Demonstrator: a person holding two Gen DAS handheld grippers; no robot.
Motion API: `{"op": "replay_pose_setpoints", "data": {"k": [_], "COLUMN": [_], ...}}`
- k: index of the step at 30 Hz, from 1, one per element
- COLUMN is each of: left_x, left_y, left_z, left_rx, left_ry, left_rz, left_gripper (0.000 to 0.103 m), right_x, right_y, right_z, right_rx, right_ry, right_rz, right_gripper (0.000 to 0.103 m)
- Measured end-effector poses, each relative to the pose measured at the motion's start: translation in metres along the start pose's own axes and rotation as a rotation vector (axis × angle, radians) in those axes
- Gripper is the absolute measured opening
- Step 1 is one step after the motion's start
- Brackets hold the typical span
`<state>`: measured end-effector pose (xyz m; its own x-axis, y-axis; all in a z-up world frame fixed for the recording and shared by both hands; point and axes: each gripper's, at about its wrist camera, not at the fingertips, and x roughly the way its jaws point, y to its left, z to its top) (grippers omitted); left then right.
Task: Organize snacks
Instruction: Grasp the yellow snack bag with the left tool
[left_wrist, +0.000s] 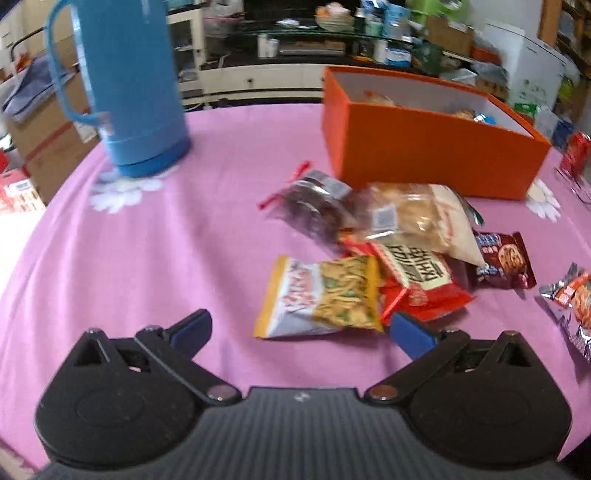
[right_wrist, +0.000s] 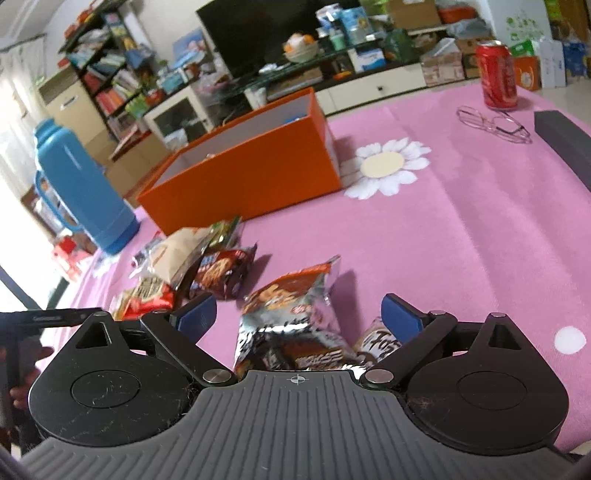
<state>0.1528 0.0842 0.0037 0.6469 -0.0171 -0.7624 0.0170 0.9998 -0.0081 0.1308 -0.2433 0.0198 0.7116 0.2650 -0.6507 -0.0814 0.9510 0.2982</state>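
Observation:
Several snack packets lie in a loose pile on the pink tablecloth. In the left wrist view my left gripper is open and empty, with a yellow noodle-snack packet just ahead between its fingers. Behind it lie a red packet, a pale bread bag, a dark cookie bag and a brown cookie packet. An open orange box holds some snacks. My right gripper is open, its jaws either side of a silver-and-orange packet. The orange box stands beyond.
A blue thermos stands at the table's far left; it also shows in the right wrist view. A red soda can, eyeglasses and a dark case sit at the right. Another small packet lies near the right finger.

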Motion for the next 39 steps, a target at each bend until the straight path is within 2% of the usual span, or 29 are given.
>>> {"op": "replay_pose_setpoints", "data": {"k": [2,4,8,11,15,18,22,24,28,32,34,35,36,37,38,39], "left_x": [0.006,0.012,0.028,0.028,0.011,0.006,0.011,0.015,0.028,0.048,0.05,0.049,0.047,0.045,0.042,0.039], "left_y": [-0.002,0.002,0.02,0.025,0.019,0.017,0.014,0.016,0.02,0.018,0.019,0.019,0.02,0.022,0.024,0.025], "left_z": [0.004,0.01,0.037,0.055,0.051,0.031,0.016,0.018,0.031,0.031,0.024,0.02,0.017,0.015,0.014,0.013], "left_rx": [-0.002,-0.028,-0.163,-0.196,-0.079,0.038,0.159,0.165,0.139,0.14,0.139,0.142,0.145,0.13,0.109,0.094], "left_ry": [-0.016,-0.031,-0.044,-0.064,-0.08,-0.037,0.013,0.019,0.021,0.078,0.095,0.097,0.085,0.084,0.082,0.079], "left_rz": [-0.017,-0.043,-0.154,-0.141,-0.097,-0.107,-0.066,-0.056,-0.112,-0.113,-0.116,-0.113,-0.101,-0.102,-0.106,-0.107], "left_gripper": [0.093,0.091,0.091,0.09,0.094,0.095,0.095,0.095,0.098,0.097,0.089,0.079,0.075,0.072,0.061,0.058], "right_x": [0.001,0.004,0.009,0.01,0.006,0.006,0.008,0.009,0.008,0.01,0.009,0.008,0.007,0.006,0.006,0.006], "right_y": [0.002,0.001,0.001,0.001,0.003,0.002,0.001,0.002,0.005,0.004,0.004,0.005,0.005,0.006,0.006,0.006], "right_z": [0.0,0.0,0.001,0.001,0.003,0.003,0.0,-0.001,0.0,0.001,0.001,0.001,0.002,0.002,0.002,0.003], "right_rx": [-0.002,0.0,0.002,0.007,-0.005,0.0,0.009,0.015,-0.005,0.001,-0.003,-0.009,-0.015,-0.018,-0.019,-0.021], "right_ry": [0.012,0.02,0.039,0.042,0.032,0.03,0.045,0.051,0.056,0.064,0.065,0.062,0.059,0.056,0.055,0.055], "right_rz": [-0.008,-0.018,-0.035,-0.038,-0.039,-0.031,-0.028,-0.027,-0.032,-0.041,-0.042,-0.045,-0.049,-0.051,-0.052,-0.051], "right_gripper": [0.082,0.082,0.082,0.082,0.083,0.083,0.083,0.083,0.083,0.084,0.084,0.084,0.084,0.084,0.084,0.084]}}
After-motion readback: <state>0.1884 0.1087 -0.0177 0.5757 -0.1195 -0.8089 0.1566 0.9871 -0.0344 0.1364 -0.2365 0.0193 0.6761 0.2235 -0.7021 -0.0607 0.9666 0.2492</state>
